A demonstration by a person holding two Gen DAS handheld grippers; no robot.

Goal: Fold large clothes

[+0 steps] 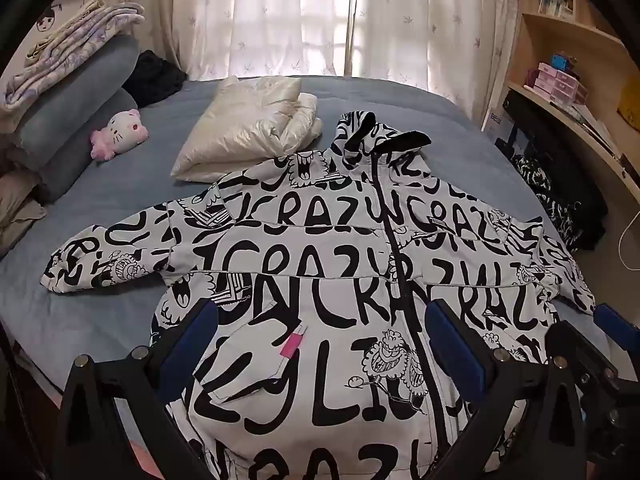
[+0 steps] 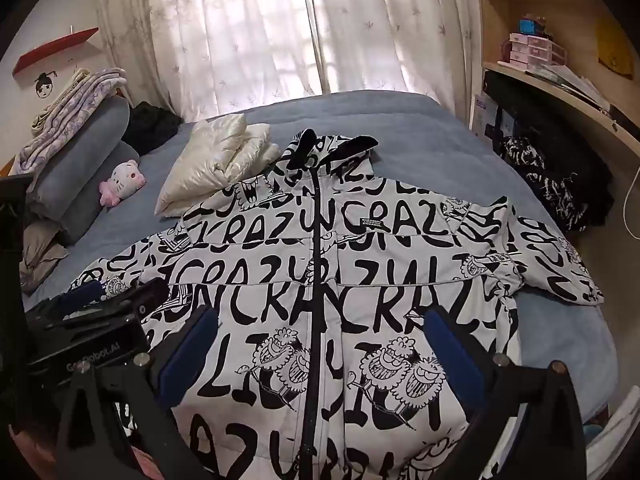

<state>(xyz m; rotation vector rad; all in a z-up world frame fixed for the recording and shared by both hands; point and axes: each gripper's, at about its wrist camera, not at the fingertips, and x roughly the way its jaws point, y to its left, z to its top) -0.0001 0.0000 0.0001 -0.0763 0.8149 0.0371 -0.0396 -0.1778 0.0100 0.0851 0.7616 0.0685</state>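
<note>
Here both claws gape fully, holding nothing: left gripper (image 1: 322, 344) and right gripper (image 2: 320, 344) hover over the jacket's (image 1: 320, 272) lower front. The jacket lies spread on the bed (image 1: 420, 112), a cream folded garment (image 1: 244, 128) beyond its shoulder.

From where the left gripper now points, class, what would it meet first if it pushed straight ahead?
Most likely the front of the printed jacket, left of its zipper: the open left gripper tilts down at it with nothing between. Depth is hard to judge.

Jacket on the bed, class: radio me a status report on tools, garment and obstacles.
Left tool and right tool open, empty, over jacket. Jacket flat, zipped, sleeves spread, unfolded. Cream folded item beside its shoulder.
</note>
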